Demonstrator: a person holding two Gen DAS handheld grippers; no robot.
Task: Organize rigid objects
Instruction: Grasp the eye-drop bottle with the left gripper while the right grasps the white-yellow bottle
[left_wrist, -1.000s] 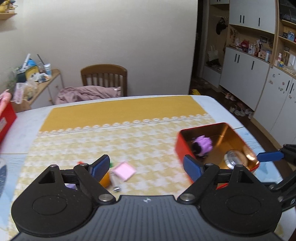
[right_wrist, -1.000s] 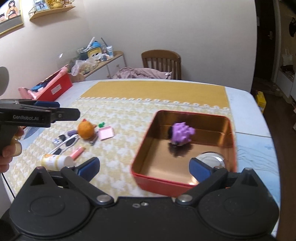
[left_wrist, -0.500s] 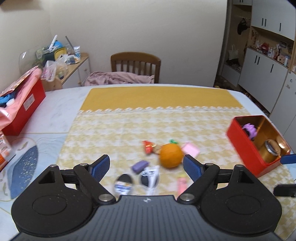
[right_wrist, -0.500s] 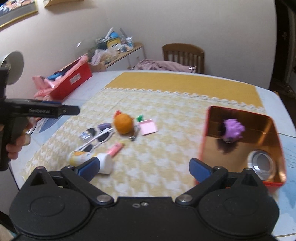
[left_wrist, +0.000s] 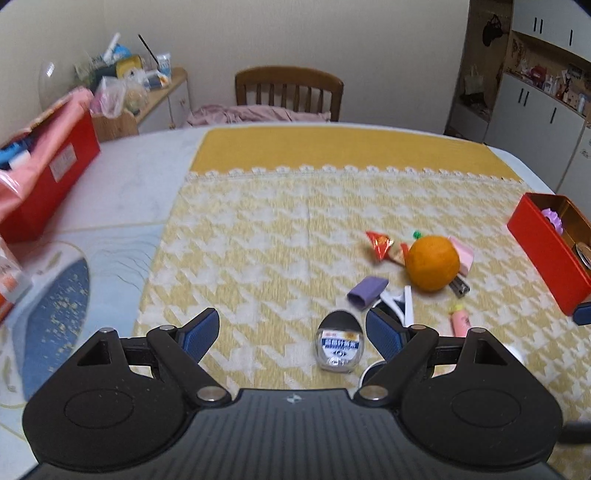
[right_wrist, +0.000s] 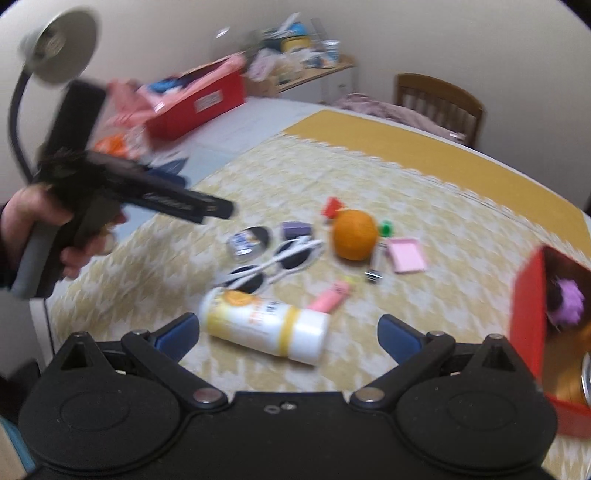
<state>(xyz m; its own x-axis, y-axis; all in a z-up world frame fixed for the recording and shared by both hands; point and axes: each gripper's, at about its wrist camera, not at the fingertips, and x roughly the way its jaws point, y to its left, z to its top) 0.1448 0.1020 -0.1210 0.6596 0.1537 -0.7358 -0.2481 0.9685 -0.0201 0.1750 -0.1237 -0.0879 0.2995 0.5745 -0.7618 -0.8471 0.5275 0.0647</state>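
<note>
Loose rigid items sit in a cluster on the yellow houndstooth cloth (left_wrist: 258, 236) over the worktop (left_wrist: 122, 192): an orange (left_wrist: 432, 264) at the middle, a red wrapper (left_wrist: 378, 242) at its 10 o'clock, a pink card (right_wrist: 406, 254) touching its far side, a purple block (left_wrist: 367, 290) at its 8 o'clock, white sunglasses (right_wrist: 273, 264) just beside that. A small round labelled case (left_wrist: 338, 345) lies nearer, a pink tube (right_wrist: 328, 297) near the sunglasses, and a yellow-white bottle (right_wrist: 266, 326) lies on its side closest to the right tool.

Red tin (left_wrist: 546, 251) stands at 3 o'clock of the cluster, well apart, with a purple spiky toy (right_wrist: 569, 301) and a metal lid (right_wrist: 587, 376) inside.

Left tool (left_wrist: 291, 334) hangs wide open, empty, the round case between its fingers but untouched. Right tool (right_wrist: 288, 332) gapes wide too, nothing gripped, the bottle just ahead of it. A hand (right_wrist: 40, 229) grips the left tool's handle.

Red box (left_wrist: 40, 173) at the worktop's 9 o'clock edge; wooden chair (left_wrist: 290, 90) at 12 o'clock.
</note>
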